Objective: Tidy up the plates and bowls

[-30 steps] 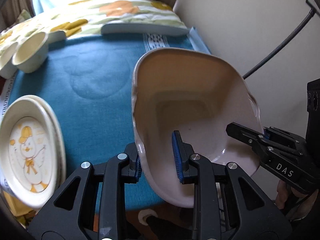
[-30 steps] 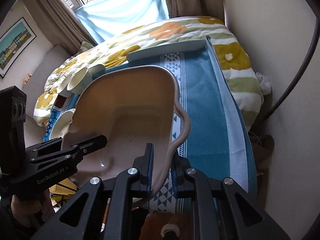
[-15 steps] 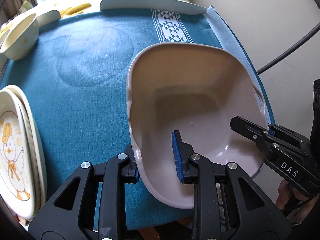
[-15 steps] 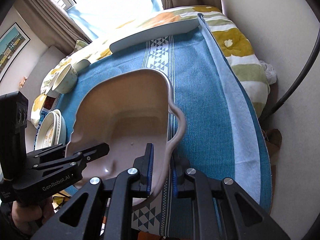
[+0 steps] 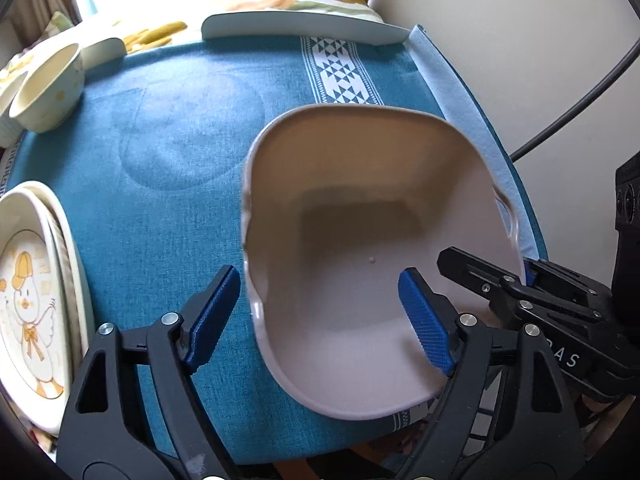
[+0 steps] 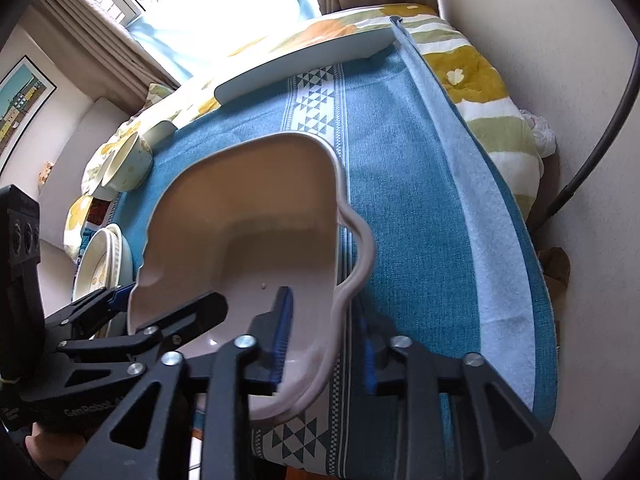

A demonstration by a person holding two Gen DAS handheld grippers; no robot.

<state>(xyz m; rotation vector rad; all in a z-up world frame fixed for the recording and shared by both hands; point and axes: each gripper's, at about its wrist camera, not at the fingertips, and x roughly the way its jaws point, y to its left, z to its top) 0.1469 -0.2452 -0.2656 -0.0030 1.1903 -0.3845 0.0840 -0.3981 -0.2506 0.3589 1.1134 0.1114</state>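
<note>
While both grippers' jaws have just been opening, left gripper [image 5: 320, 316] and right gripper [image 6: 324, 340] straddle the beige dish's [image 5: 372, 240] rims unpinched, dish near the blue tablecloth's [image 5: 180, 140] near-right edge, open cloth beyond.

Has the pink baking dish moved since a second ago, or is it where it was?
Yes. The pink baking dish has come down onto the blue tablecloth, ending nearer its patterned stripe. Both grippers' jaws have just been opening, no longer clamping its rim.
</note>
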